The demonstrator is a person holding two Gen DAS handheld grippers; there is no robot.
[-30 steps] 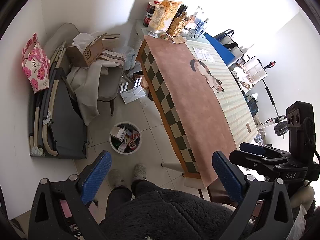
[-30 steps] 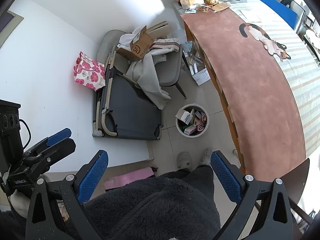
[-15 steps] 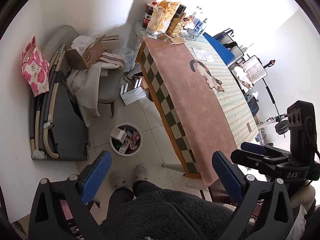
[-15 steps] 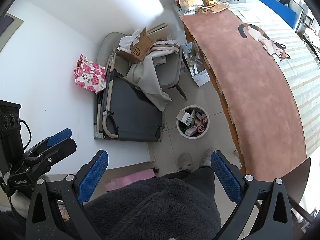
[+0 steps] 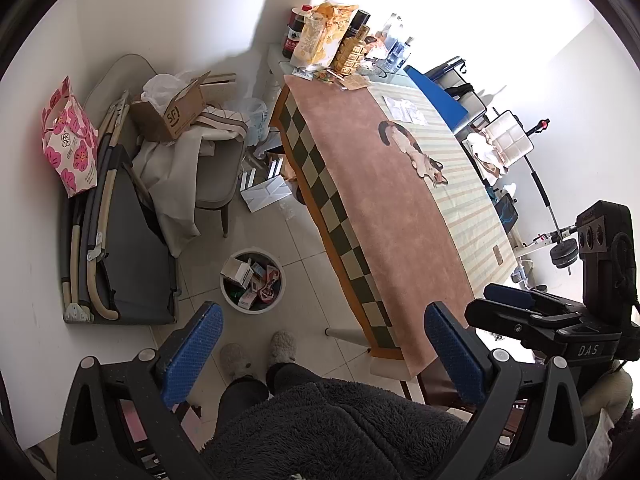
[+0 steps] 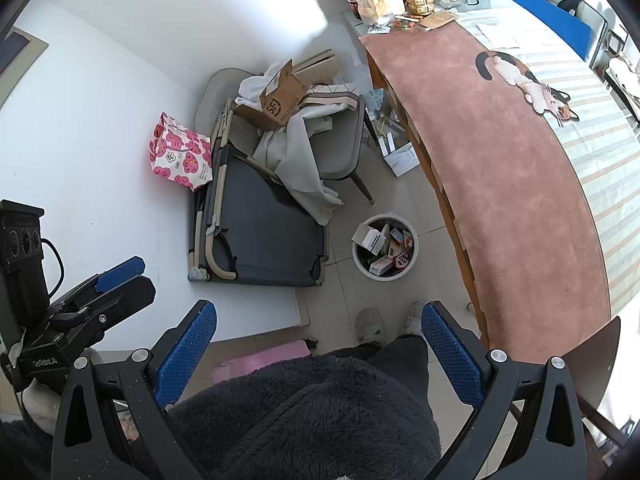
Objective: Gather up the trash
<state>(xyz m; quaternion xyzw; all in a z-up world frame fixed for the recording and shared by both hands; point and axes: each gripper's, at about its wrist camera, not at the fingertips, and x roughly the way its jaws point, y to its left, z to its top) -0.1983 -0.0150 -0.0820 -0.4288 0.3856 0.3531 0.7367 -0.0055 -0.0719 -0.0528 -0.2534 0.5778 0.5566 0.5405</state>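
While both claws, left claw [image 5: 320,344] and right claw [image 6: 318,340], gape empty, the round white bin [image 5: 252,282] holds cardboard cartons.

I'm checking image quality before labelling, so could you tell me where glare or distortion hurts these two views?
Left wrist view: the window end is blown out white, washing out the bottles at the far end of the table; the table edge bows from the fisheye. Right wrist view: evenly lit, the bin sharp, with dark corners and a curved table edge.
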